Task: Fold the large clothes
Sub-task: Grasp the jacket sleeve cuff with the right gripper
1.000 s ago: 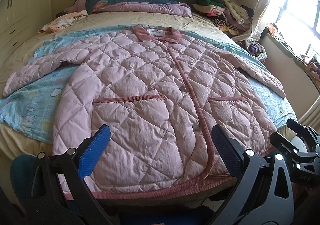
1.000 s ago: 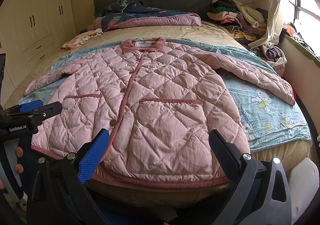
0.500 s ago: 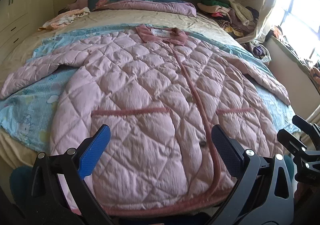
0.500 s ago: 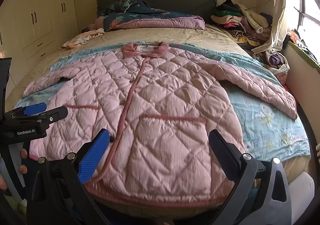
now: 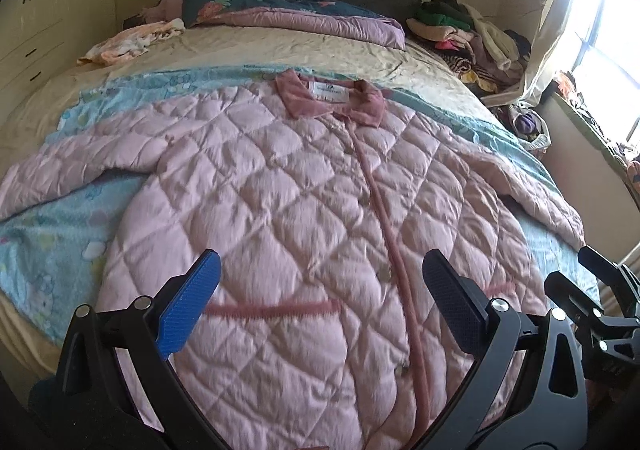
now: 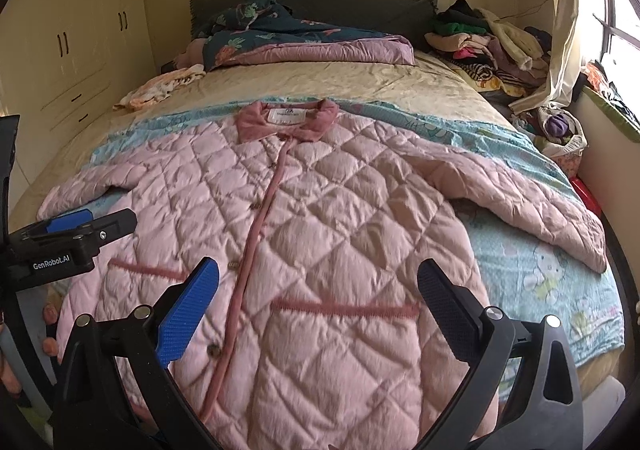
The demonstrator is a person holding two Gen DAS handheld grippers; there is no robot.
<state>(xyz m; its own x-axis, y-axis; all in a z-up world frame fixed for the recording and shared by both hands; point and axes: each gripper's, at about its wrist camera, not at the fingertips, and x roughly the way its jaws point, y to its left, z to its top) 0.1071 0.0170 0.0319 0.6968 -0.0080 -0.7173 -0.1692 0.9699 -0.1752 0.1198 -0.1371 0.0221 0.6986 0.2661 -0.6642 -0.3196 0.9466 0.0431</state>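
Observation:
A pink quilted jacket (image 5: 304,194) lies flat, front up and buttoned, on the bed, collar (image 5: 328,100) at the far end, both sleeves spread out sideways. It also shows in the right wrist view (image 6: 340,218). My left gripper (image 5: 320,290) is open and empty, hovering over the jacket's lower left half near the left pocket trim (image 5: 272,308). My right gripper (image 6: 318,294) is open and empty over the lower right half, above the right pocket trim (image 6: 344,308). The left gripper also appears at the left edge of the right wrist view (image 6: 76,228).
The jacket rests on a light blue cartoon sheet (image 6: 536,274) over a beige bedspread (image 5: 280,54). A folded dark floral quilt (image 5: 280,6) lies at the headboard. A pile of clothes (image 5: 472,34) sits at the far right. Wardrobe doors (image 6: 80,30) stand to the left, a window to the right.
Both grippers have moved forward over the jacket: the hem has dropped out of view and the pockets now lie between the fingers. Both stay open.

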